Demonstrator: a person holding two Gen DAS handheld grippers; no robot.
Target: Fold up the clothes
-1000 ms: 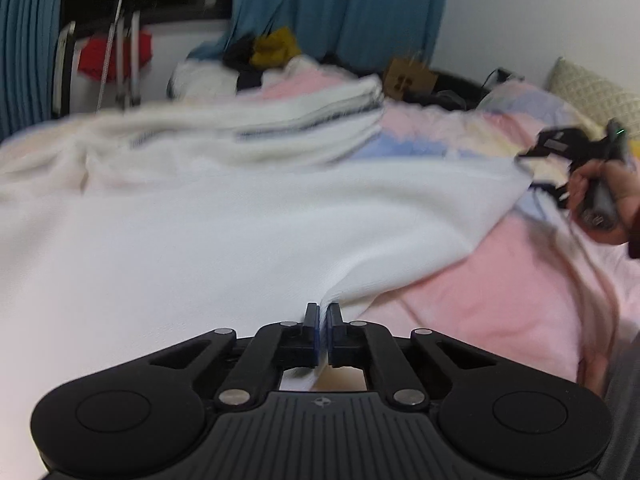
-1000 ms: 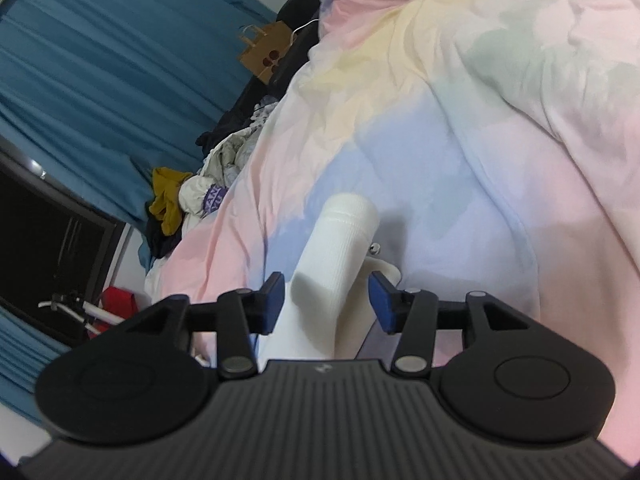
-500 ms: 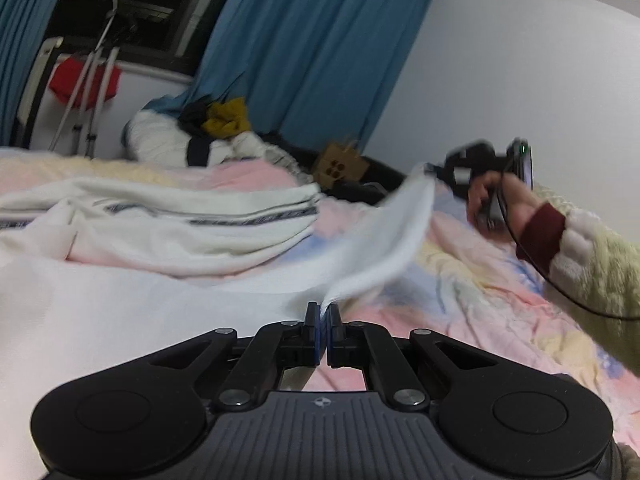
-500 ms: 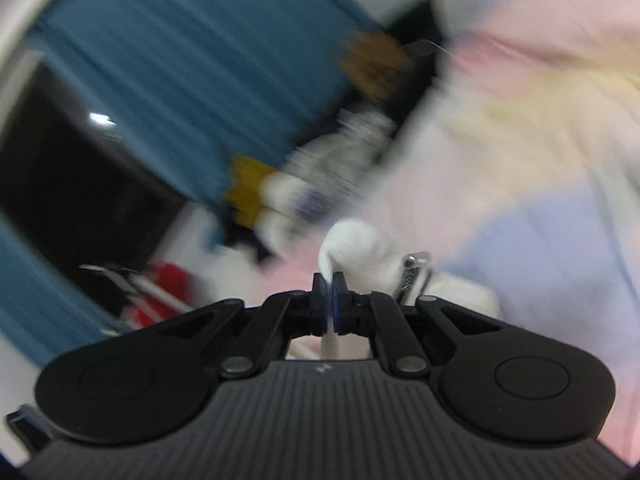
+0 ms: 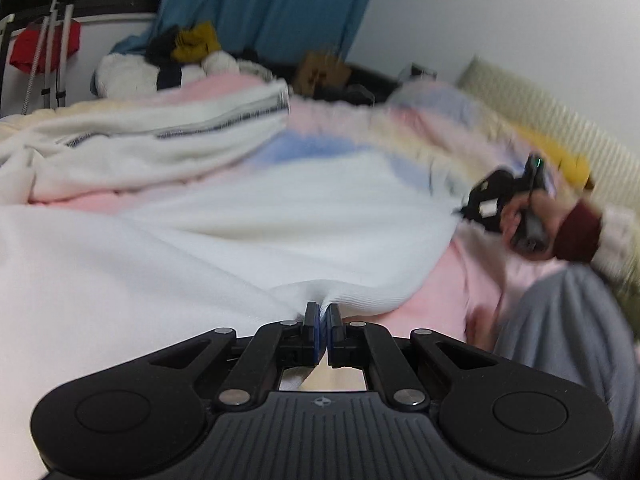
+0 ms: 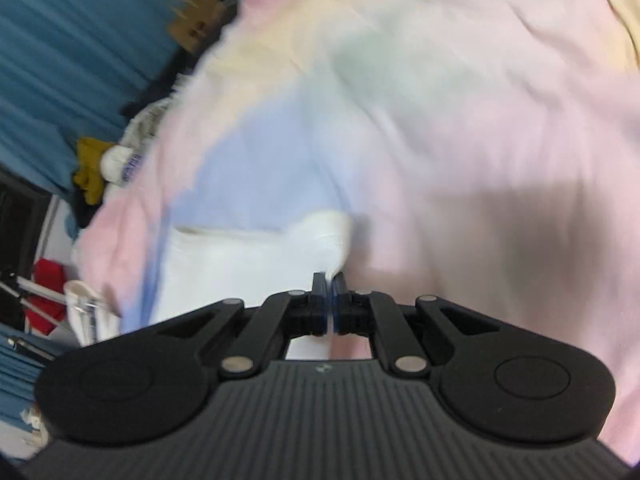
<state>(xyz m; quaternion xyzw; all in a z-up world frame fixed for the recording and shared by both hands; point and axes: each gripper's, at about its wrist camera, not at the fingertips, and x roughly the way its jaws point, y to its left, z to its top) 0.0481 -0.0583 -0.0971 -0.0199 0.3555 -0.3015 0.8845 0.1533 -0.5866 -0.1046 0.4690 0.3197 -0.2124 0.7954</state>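
Left wrist: left gripper [image 5: 323, 312] pinches white garment [image 5: 224, 240]; right gripper [image 6: 330, 280] clamps its cuff.

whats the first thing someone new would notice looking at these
Most likely the big white garment spread across the pastel bedspread, filling the middle of the left wrist view. Both grippers are pinched shut on its edge: the left gripper at the near hem, the right gripper on a bunched corner. After that, the blue curtain behind a heap of clothes at the far end of the bed.
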